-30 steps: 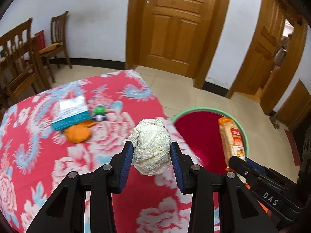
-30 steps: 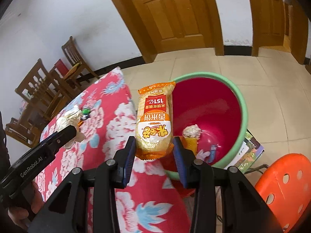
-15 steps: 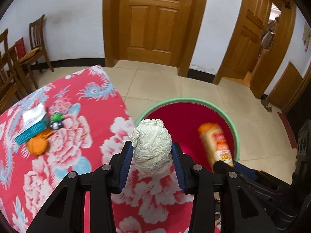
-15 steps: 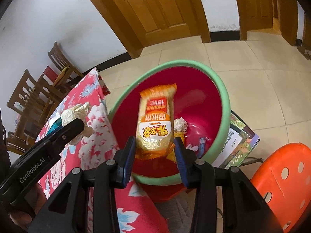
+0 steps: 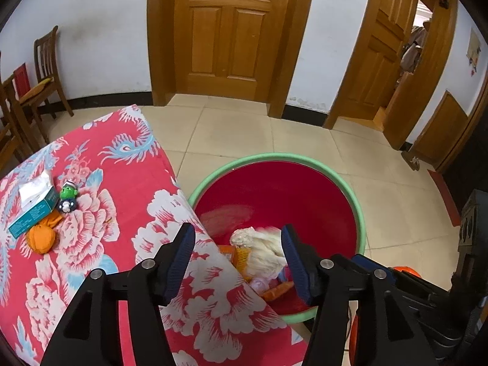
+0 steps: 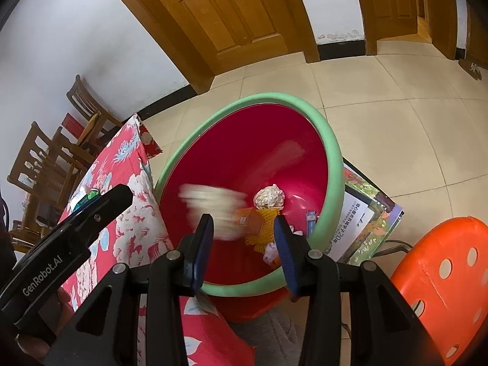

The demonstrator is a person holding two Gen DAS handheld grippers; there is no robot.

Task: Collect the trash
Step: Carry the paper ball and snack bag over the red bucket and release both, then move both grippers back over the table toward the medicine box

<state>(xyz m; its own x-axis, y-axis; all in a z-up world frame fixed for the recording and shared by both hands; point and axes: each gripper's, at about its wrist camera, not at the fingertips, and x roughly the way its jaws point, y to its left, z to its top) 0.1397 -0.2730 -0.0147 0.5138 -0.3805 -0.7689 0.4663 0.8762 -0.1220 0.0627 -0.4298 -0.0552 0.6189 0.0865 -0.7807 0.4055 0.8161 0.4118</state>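
I was at the drop step: both my grippers hung over the red basin (image 5: pixel 341 183) beside the table (image 5: pixel 128 164). My left gripper (image 5: pixel 238 254) was opening, its jaws clear of the crumpled paper ball (image 5: pixel 262 244), which blurred as it fell inside. My right gripper (image 6: pixel 242 238) stood released and empty, its snack packet (image 6: pixel 213 210) a falling smear. Next, I judged, came reaching back to the table for the orange scrap (image 5: pixel 41 238). Readable writing: "GenRobot.AI" on the left gripper's body.
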